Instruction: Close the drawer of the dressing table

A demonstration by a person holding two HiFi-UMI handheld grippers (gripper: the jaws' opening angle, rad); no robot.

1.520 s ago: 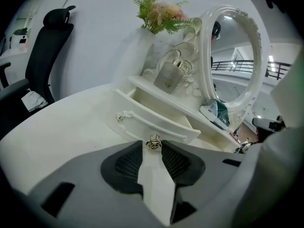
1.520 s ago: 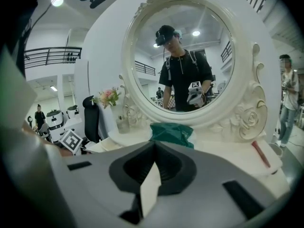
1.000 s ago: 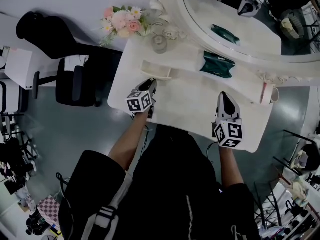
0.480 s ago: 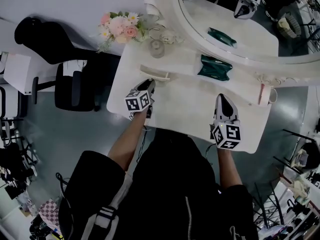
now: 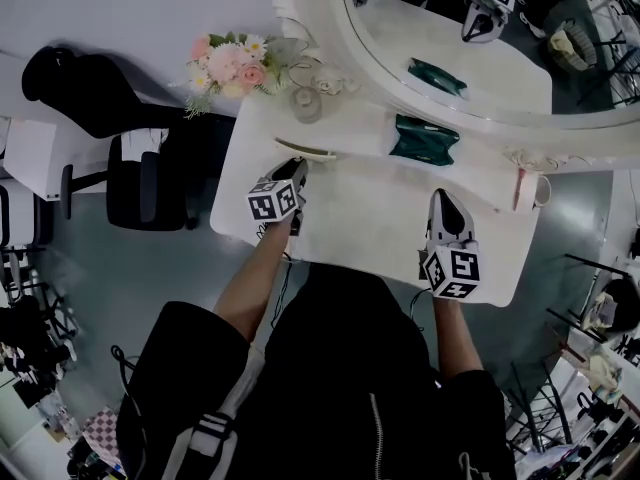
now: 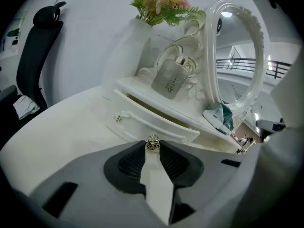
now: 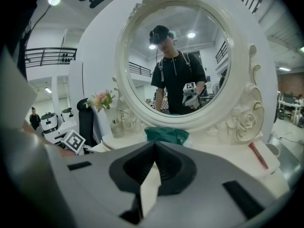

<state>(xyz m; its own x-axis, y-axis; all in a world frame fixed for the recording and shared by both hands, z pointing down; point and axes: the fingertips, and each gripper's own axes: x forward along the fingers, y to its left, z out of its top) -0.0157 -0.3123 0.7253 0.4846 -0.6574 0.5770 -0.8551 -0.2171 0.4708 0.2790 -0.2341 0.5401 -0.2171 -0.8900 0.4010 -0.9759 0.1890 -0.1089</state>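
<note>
The white dressing table (image 5: 375,223) has a small drawer (image 5: 305,151) at its back left, and a narrow dark gap still shows above the drawer front (image 6: 142,122). My left gripper (image 5: 299,172) reaches to that front. In the left gripper view its jaws (image 6: 152,146) are shut on the drawer's small metal knob (image 6: 152,143). My right gripper (image 5: 446,198) hovers over the table's right part, holding nothing. In the right gripper view its jaws (image 7: 154,146) meet at the tips.
A round white-framed mirror (image 5: 450,48) stands at the back. Pink flowers (image 5: 228,63) and a glass perfume bottle (image 6: 170,80) sit above the drawer. A green pouch (image 5: 424,138) lies mid-back, a red-and-white item (image 5: 528,186) at the right. A black office chair (image 5: 130,158) stands left.
The drawer has slid inward toward the back of the table and sticks out less. My left gripper has moved forward with it. The right gripper has stayed put.
</note>
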